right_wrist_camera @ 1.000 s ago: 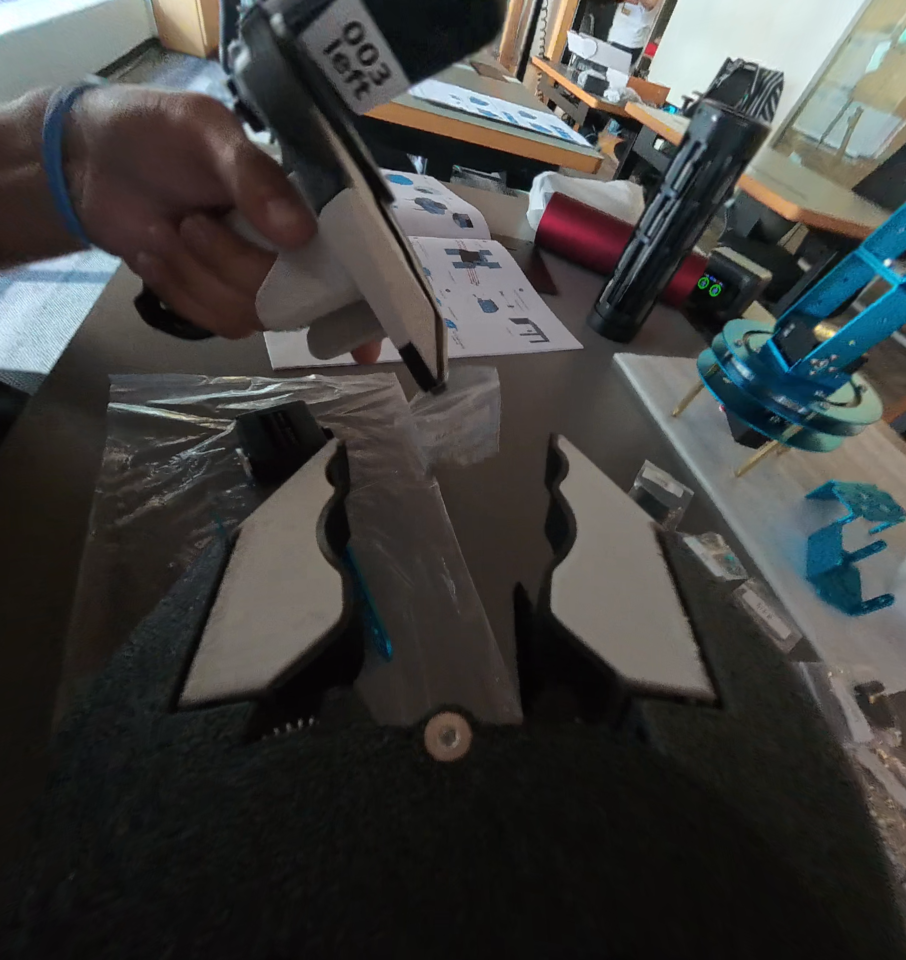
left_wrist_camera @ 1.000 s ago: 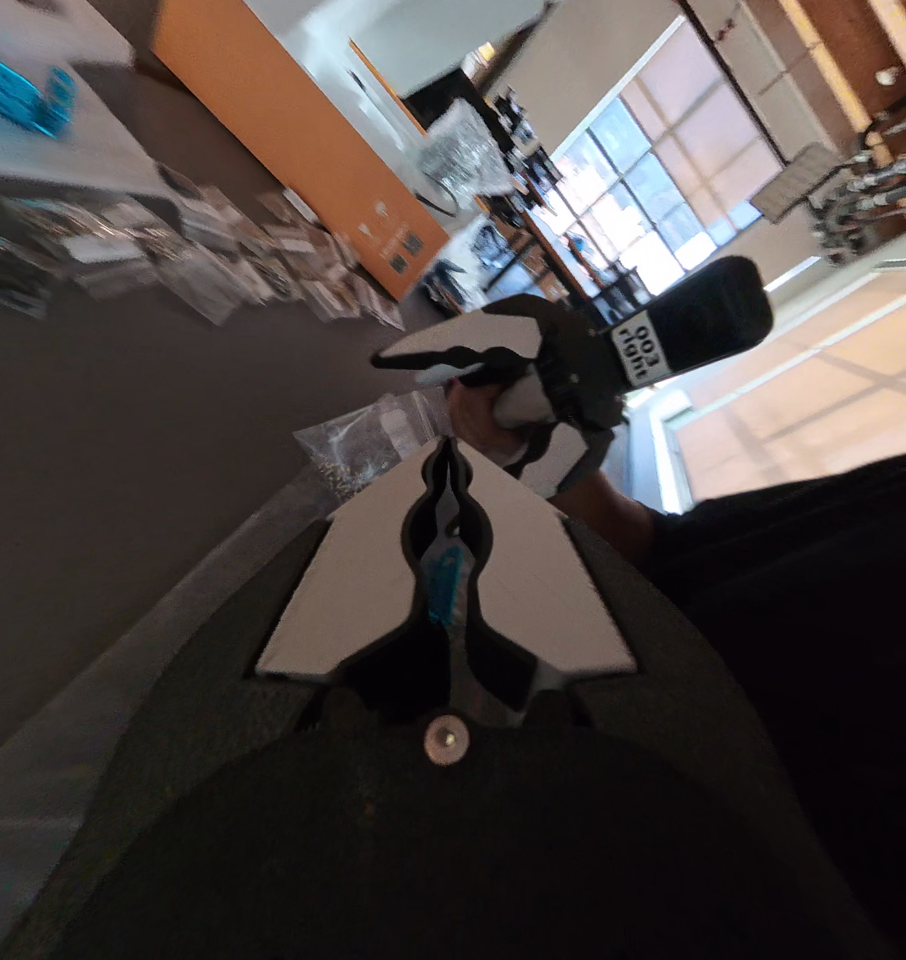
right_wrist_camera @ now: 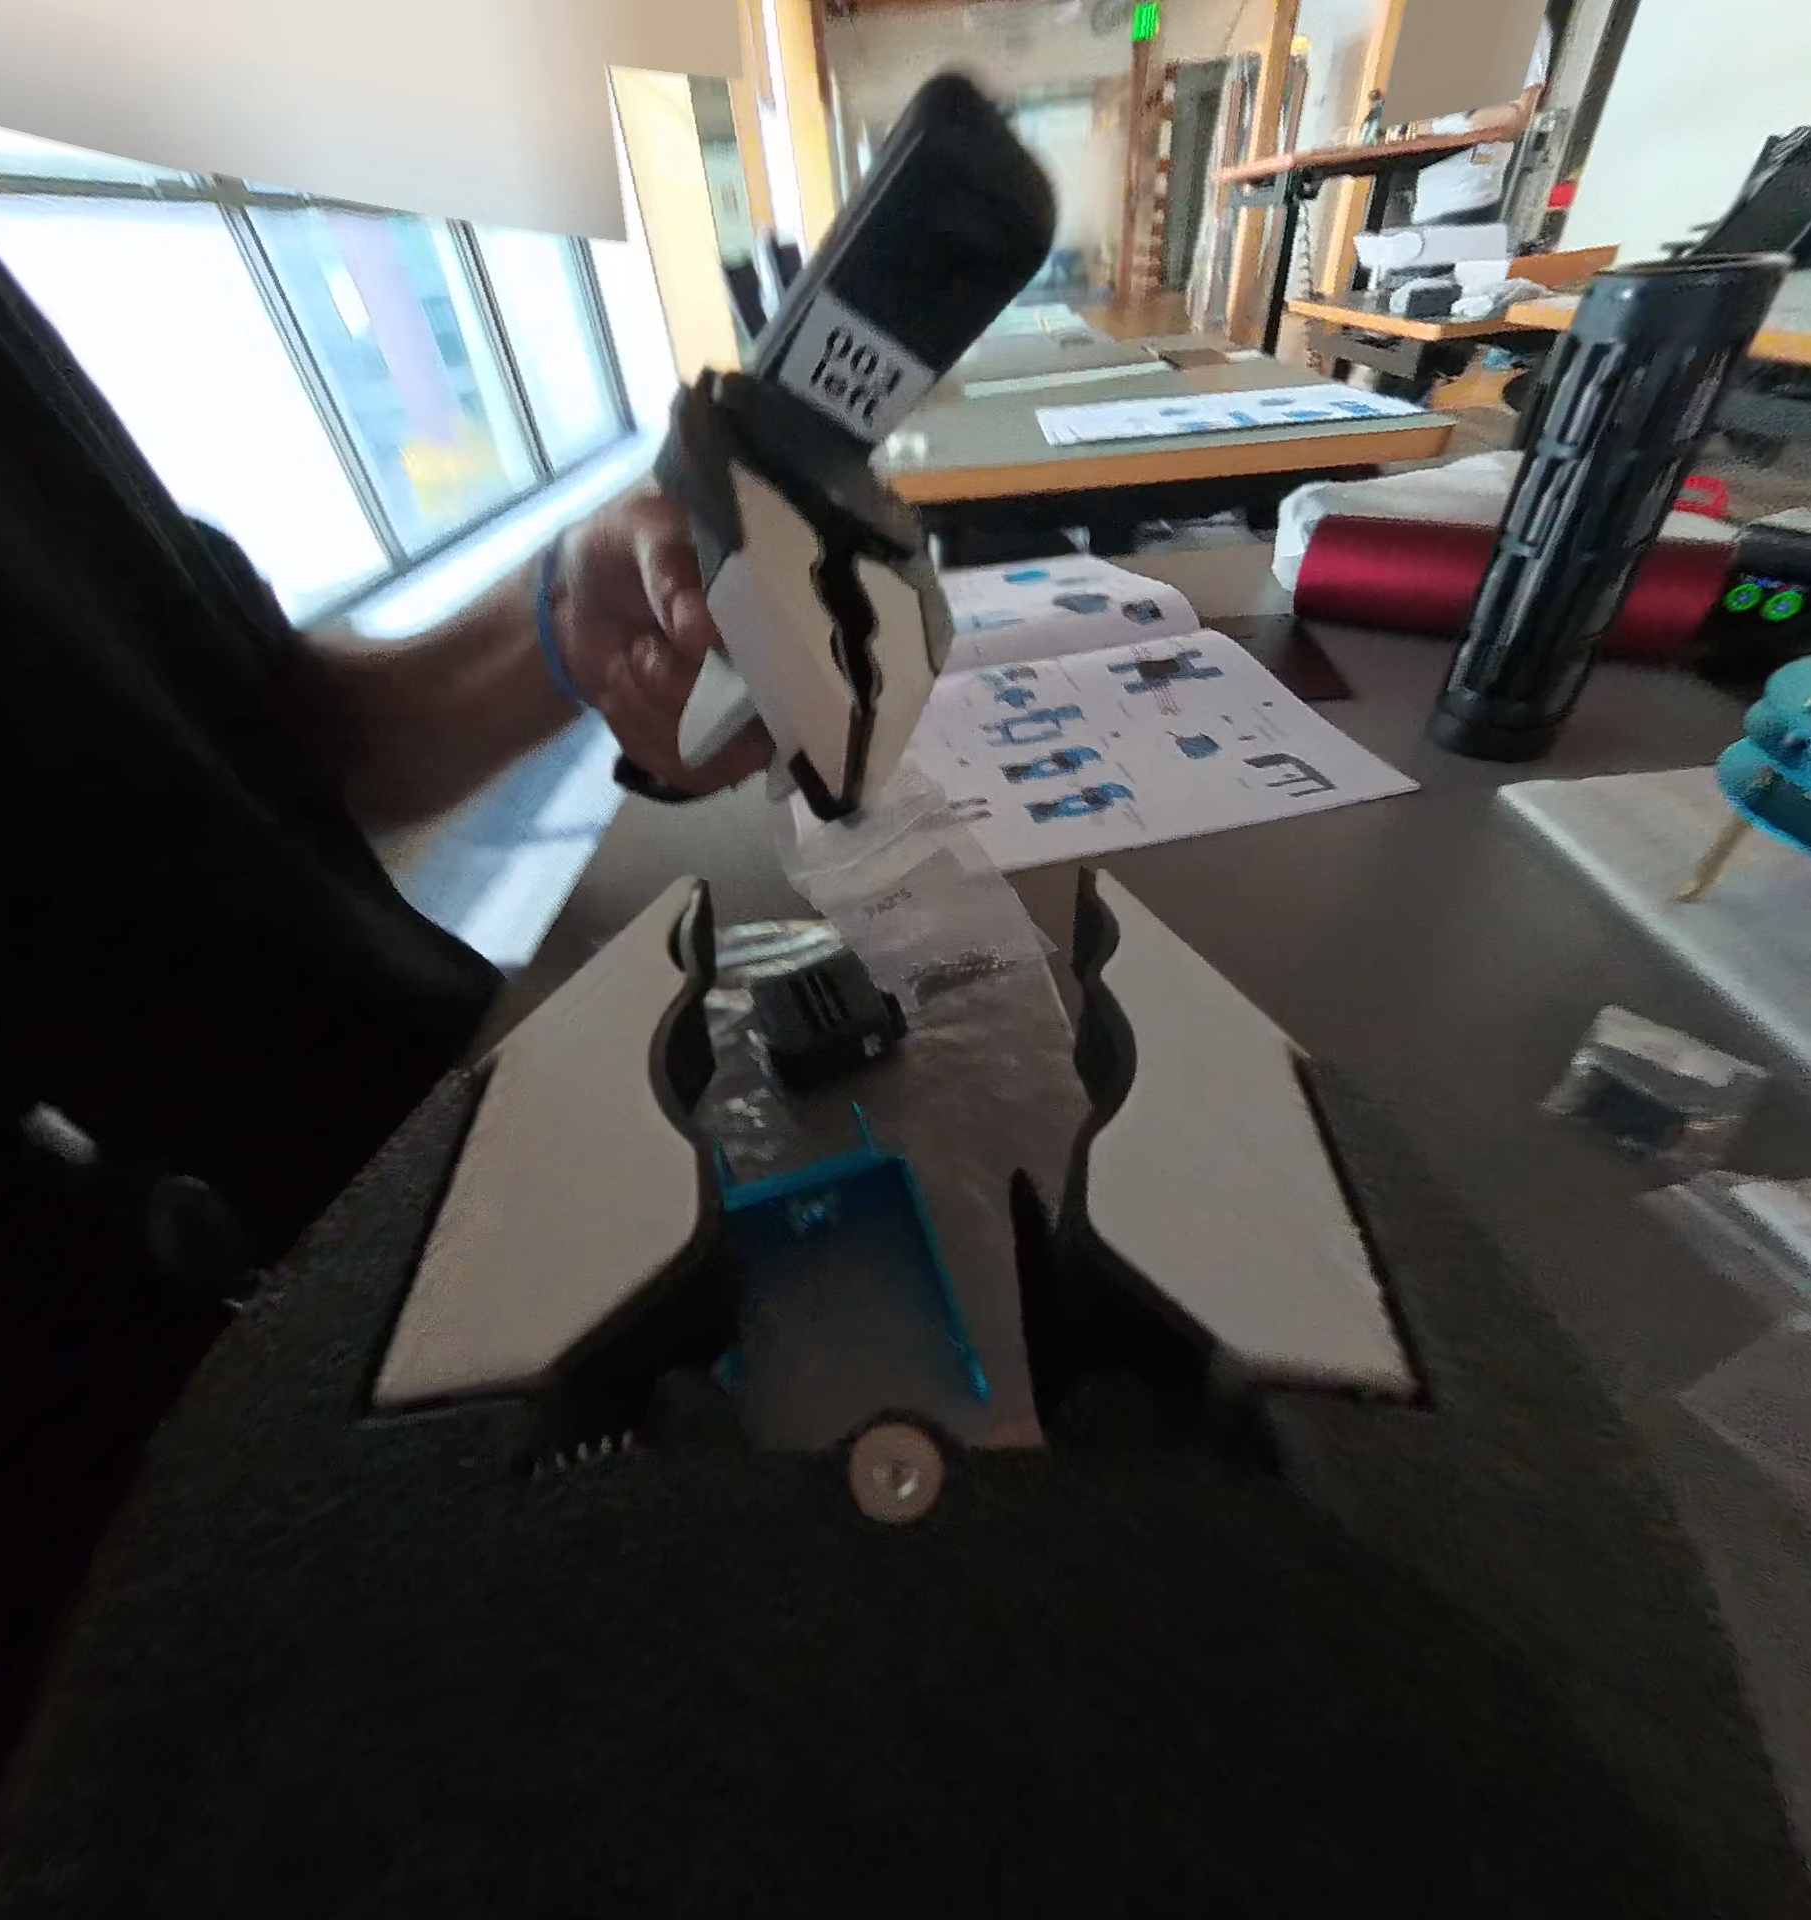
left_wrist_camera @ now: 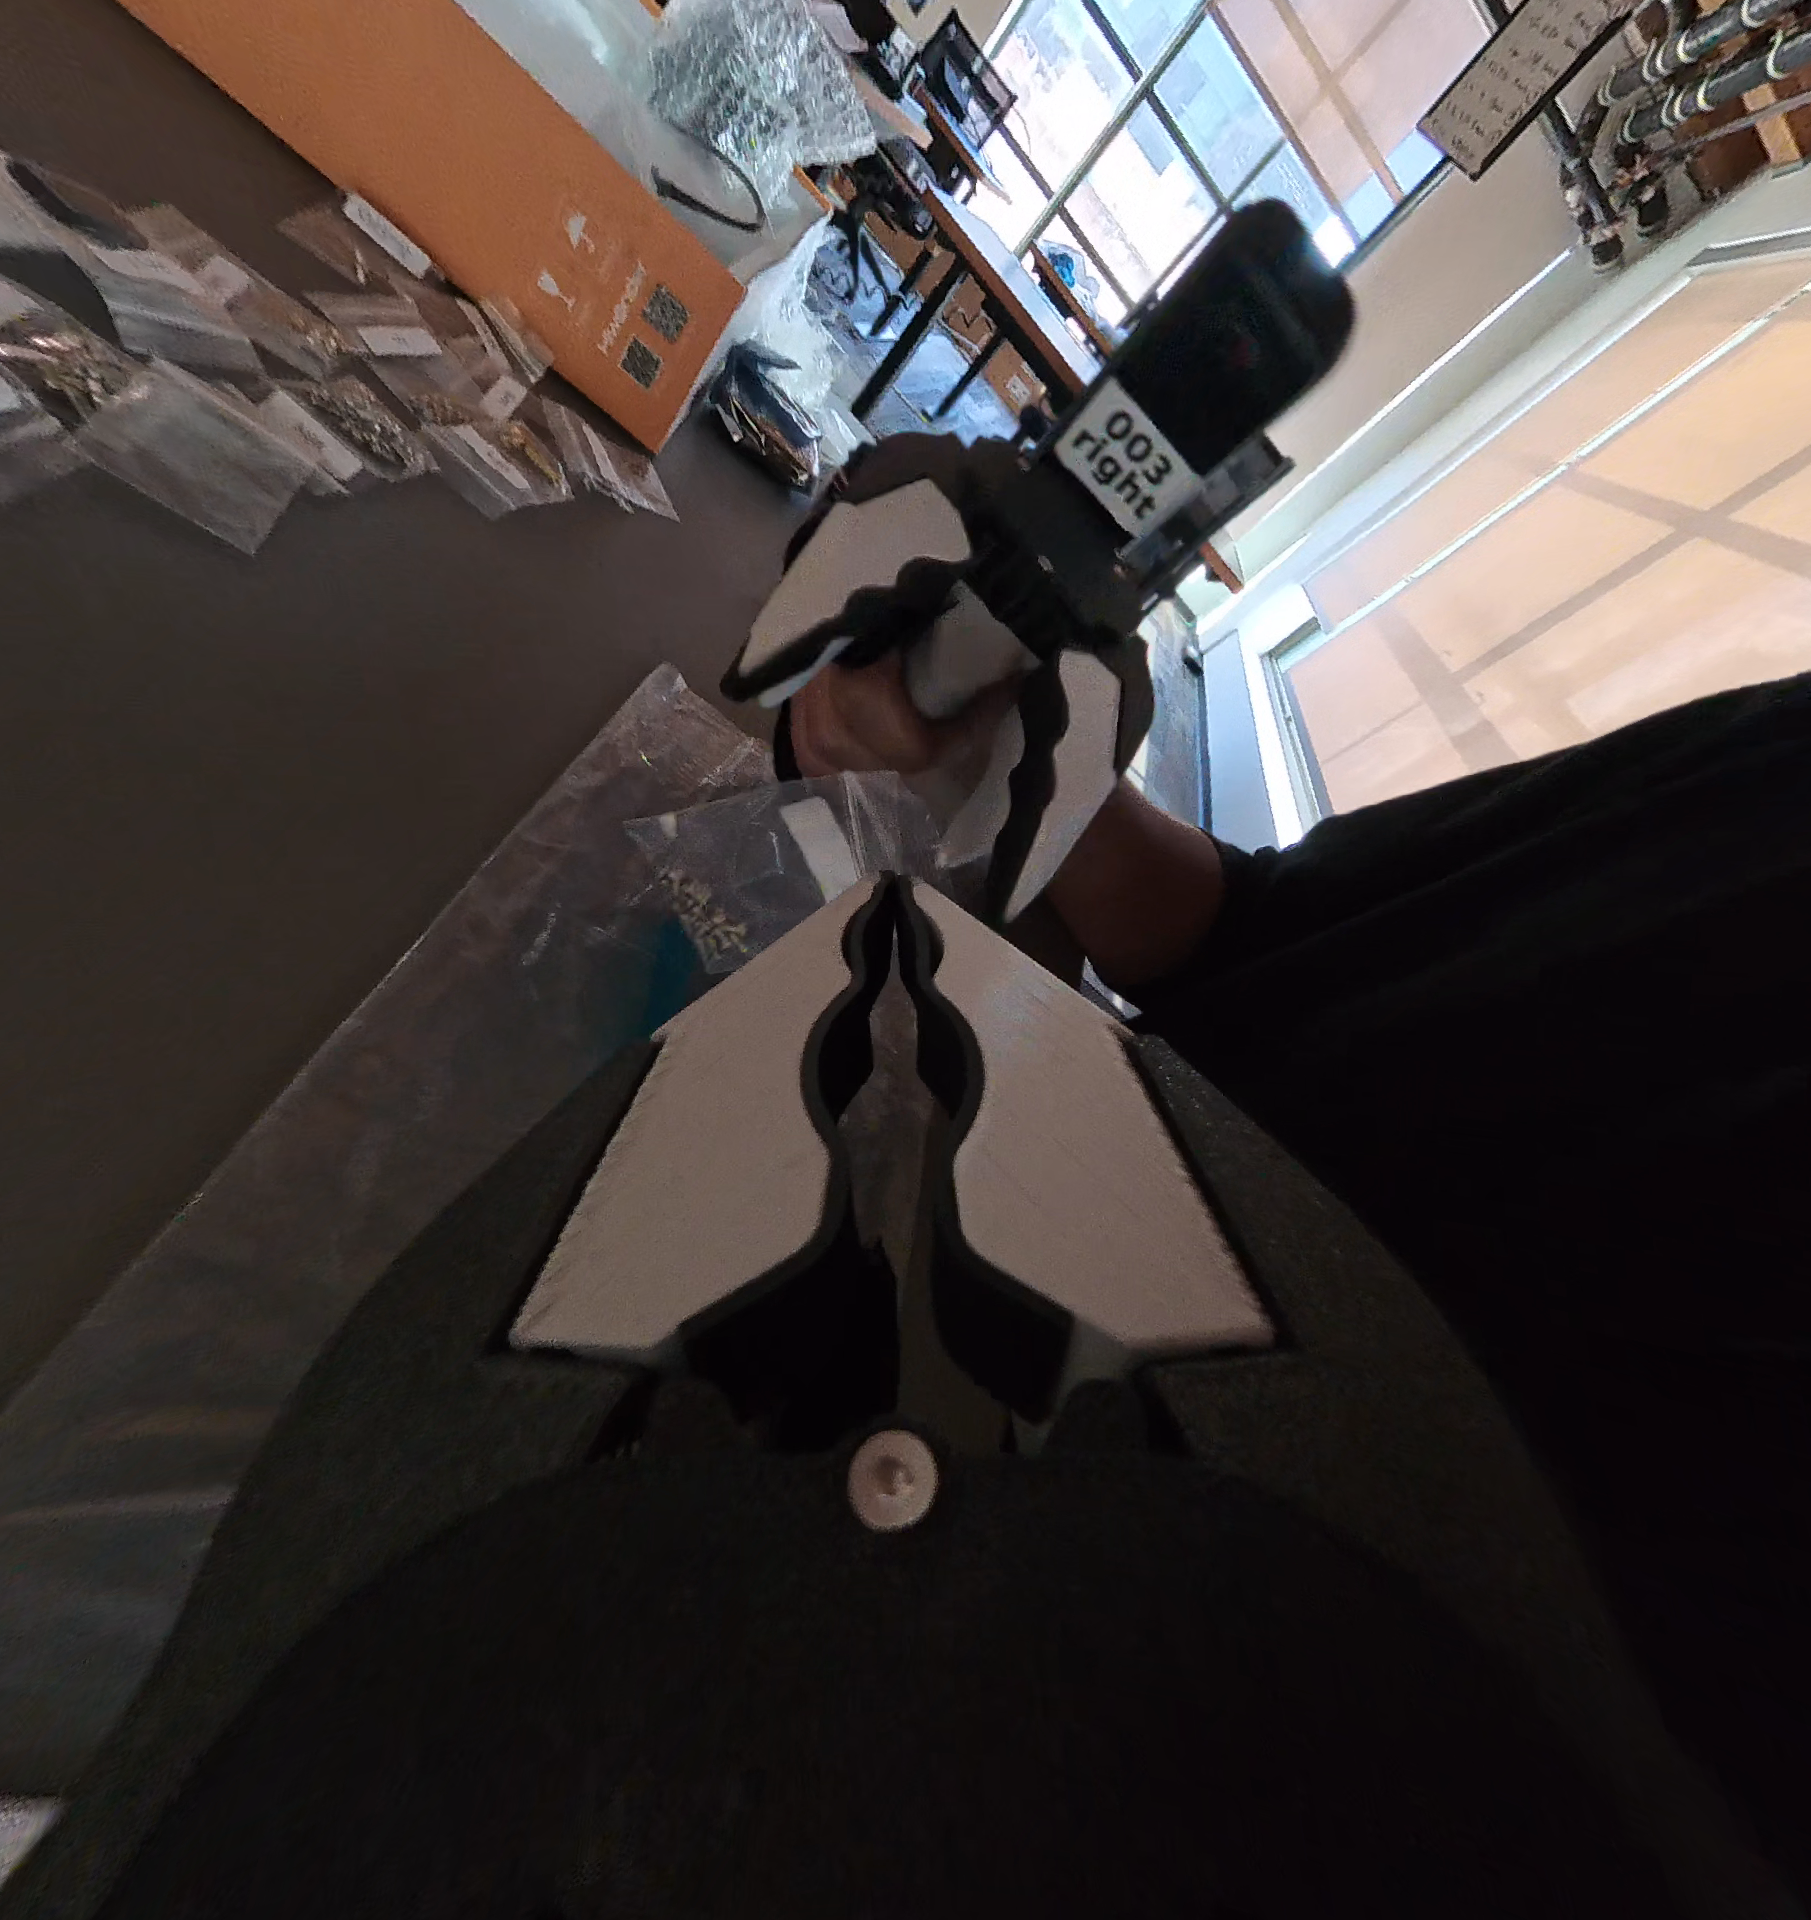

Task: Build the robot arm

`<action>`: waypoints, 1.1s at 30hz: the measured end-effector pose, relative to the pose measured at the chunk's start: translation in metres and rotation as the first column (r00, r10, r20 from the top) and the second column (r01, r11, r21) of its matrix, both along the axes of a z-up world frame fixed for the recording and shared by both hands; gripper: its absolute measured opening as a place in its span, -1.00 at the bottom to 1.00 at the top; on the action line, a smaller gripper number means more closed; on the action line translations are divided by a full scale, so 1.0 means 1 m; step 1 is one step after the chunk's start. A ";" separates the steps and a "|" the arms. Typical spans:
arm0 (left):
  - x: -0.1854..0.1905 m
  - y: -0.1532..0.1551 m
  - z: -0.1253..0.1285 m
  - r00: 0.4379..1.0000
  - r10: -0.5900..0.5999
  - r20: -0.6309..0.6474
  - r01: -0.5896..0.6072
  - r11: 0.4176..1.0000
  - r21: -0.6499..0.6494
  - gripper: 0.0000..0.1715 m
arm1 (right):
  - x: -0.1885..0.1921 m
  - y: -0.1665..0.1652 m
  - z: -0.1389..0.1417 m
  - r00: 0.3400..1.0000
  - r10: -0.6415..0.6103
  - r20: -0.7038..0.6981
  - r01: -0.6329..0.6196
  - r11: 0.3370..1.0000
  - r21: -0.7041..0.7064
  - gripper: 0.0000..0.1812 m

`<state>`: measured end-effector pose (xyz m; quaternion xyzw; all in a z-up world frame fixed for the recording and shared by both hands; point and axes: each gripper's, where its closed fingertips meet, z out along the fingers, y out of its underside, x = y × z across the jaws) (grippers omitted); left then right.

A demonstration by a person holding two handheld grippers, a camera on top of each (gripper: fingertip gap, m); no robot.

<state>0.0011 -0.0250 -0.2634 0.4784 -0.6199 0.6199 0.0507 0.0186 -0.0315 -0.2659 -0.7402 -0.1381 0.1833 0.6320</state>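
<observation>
Left gripper [left_wrist_camera: 896, 883] pinching clear plastic bag [right_wrist_camera: 911, 904], holding it up off table [right_wrist_camera: 1400, 987] — right gripper [right_wrist_camera: 890, 894] spreading wide, gripping nothing; blue bracket [right_wrist_camera: 849, 1247] sitting inside bag.

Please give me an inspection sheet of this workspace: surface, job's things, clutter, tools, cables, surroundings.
Surface: dark table.
Job's things: clear plastic bag containing a black part and a blue bracket.
Clutter: open booklet, black cylinder, small parts bags.
Tools: left tool shut on the clear plastic bag; right tool open around the bag.
Cables: nothing seen.
Surroundings: windows, orange box.
</observation>
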 end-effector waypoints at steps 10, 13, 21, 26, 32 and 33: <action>-0.025 0.041 -0.005 0.992 0.121 0.028 -0.120 0.992 -0.023 -1.00 | 0.022 0.018 -0.019 0.871 -0.222 -0.438 0.128 0.964 -0.234 -0.32; -0.029 0.045 0.006 0.993 0.096 0.065 -0.092 0.994 -0.057 -1.00 | -0.005 0.020 -0.022 0.833 -0.172 -0.525 0.034 0.965 -0.261 -0.28; -0.050 0.031 0.076 0.956 -0.171 0.237 0.220 0.955 -0.198 -1.00 | -0.039 0.017 0.016 0.563 0.216 -0.798 -0.273 0.960 0.067 -0.38; -0.049 0.020 0.088 0.935 -0.252 0.252 0.306 0.929 -0.209 -1.00 | -0.056 0.010 0.044 0.585 0.352 -0.731 -0.339 0.925 0.174 -0.48; -0.038 0.010 0.073 0.944 -0.251 0.215 0.296 0.932 -0.211 -1.00 | -0.038 -0.007 0.055 0.577 0.370 -0.728 -0.304 0.925 0.229 -0.68; -0.036 0.009 0.070 0.947 -0.249 0.205 0.292 0.932 -0.217 -1.00 | -0.034 -0.010 0.056 0.572 0.373 -0.731 -0.299 0.924 0.237 -0.70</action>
